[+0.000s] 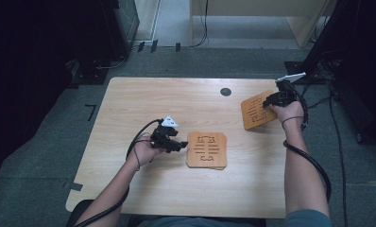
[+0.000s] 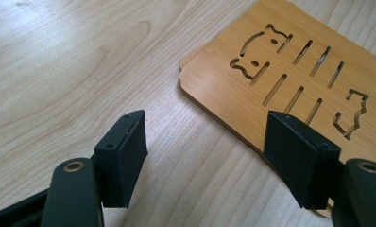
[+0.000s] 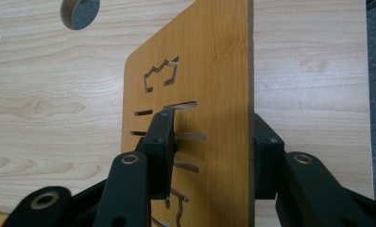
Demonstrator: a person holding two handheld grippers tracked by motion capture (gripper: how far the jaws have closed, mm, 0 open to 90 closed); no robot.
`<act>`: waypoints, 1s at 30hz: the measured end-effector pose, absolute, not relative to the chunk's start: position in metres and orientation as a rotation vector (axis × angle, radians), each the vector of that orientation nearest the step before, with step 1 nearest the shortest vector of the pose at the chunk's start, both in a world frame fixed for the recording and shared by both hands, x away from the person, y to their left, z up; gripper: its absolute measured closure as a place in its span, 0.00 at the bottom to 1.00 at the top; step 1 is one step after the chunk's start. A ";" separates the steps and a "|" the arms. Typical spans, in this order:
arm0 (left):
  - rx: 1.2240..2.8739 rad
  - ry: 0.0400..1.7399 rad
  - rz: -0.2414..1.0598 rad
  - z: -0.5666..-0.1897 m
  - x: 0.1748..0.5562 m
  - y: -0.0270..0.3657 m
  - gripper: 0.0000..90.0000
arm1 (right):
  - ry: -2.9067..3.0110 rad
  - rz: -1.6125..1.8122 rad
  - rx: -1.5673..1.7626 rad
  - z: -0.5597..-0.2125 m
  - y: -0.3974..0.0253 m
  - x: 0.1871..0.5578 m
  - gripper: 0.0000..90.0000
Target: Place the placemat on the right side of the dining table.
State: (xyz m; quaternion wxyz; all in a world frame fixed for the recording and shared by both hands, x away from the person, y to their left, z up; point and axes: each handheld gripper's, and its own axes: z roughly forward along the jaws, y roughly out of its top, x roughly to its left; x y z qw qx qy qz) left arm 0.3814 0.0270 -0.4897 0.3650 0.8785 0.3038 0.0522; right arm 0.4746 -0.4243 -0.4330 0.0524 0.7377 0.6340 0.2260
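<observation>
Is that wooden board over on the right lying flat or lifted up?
Lifted and tilted: the right gripper clamps the wooden board by one edge, raised off the table.

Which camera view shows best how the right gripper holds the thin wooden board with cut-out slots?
The right gripper view: both black jaws of the right gripper clamp the thin wooden board with cut-out slots by its edge. The high view shows the board small and tilted at the table's right edge.

Black gripper w/ brass rivets, white top plate, black cable.
</observation>
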 end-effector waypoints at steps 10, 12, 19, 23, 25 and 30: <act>2.258 0.784 0.135 -0.490 0.382 0.027 0.33 | 1.925 0.679 2.244 -0.441 -0.423 0.475 0.61; 2.258 0.782 0.135 -0.490 0.382 0.027 0.33 | 1.923 0.680 2.249 -0.444 -0.423 0.475 0.59; 2.263 0.778 0.137 -0.490 0.381 0.026 0.33 | 1.918 0.691 2.251 -0.449 -0.425 0.473 0.56; 2.265 0.777 0.138 -0.490 0.381 0.026 0.33 | 1.914 0.677 2.246 -0.453 -0.424 0.473 0.53; 2.265 0.776 0.139 -0.490 0.381 0.026 0.33 | 1.920 0.659 2.236 -0.455 -0.423 0.473 0.52; 2.263 0.776 0.138 -0.490 0.381 0.026 0.33 | 1.932 0.641 2.231 -0.458 -0.422 0.473 0.54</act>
